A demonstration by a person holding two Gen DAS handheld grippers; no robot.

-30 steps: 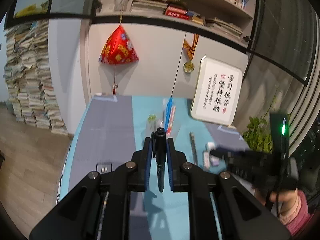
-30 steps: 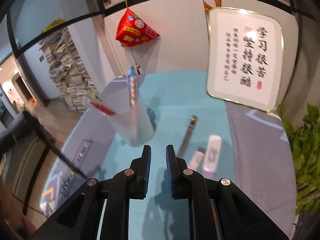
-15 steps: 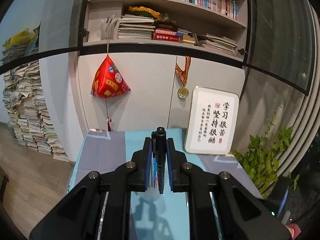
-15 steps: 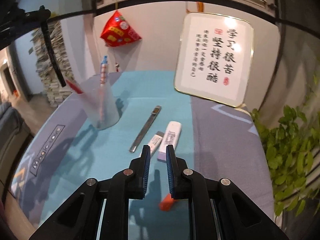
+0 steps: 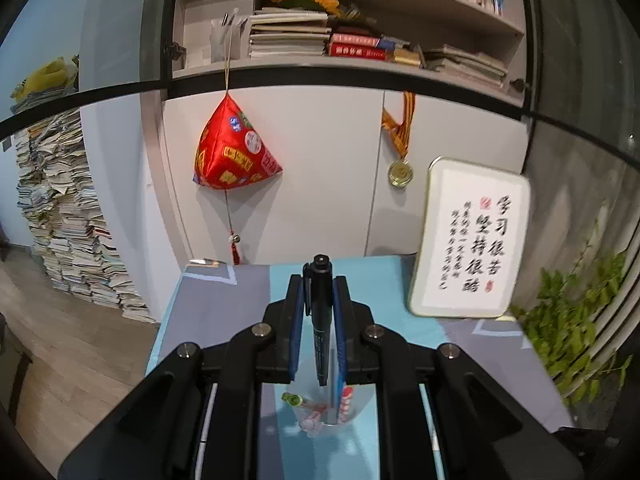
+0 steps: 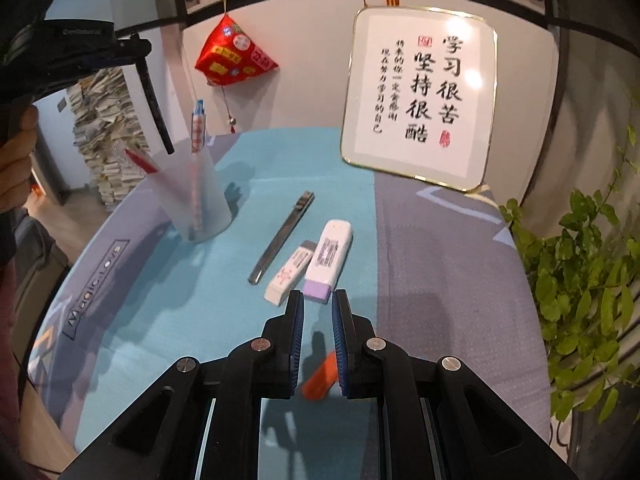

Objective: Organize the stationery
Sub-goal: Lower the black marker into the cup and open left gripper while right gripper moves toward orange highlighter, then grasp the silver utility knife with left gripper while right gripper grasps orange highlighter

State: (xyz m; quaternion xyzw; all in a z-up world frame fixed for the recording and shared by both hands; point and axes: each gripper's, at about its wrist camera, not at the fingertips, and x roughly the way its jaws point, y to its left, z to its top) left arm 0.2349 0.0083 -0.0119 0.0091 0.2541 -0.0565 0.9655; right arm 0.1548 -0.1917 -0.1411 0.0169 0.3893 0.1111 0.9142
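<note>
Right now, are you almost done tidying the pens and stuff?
About halfway. Two pens already stand in the cup. The left gripper holds a black marker above it. The knife, eraser, correction tape and an orange piece remain on the table.

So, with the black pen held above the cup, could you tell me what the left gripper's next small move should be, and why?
Probably lower it straight down, then open. The left gripper is shut on the black pen, which hangs tip-down above the translucent cup; the tip has not yet reached the rim. The cup already holds other pens, so easing down first should avoid a bounce.
</note>
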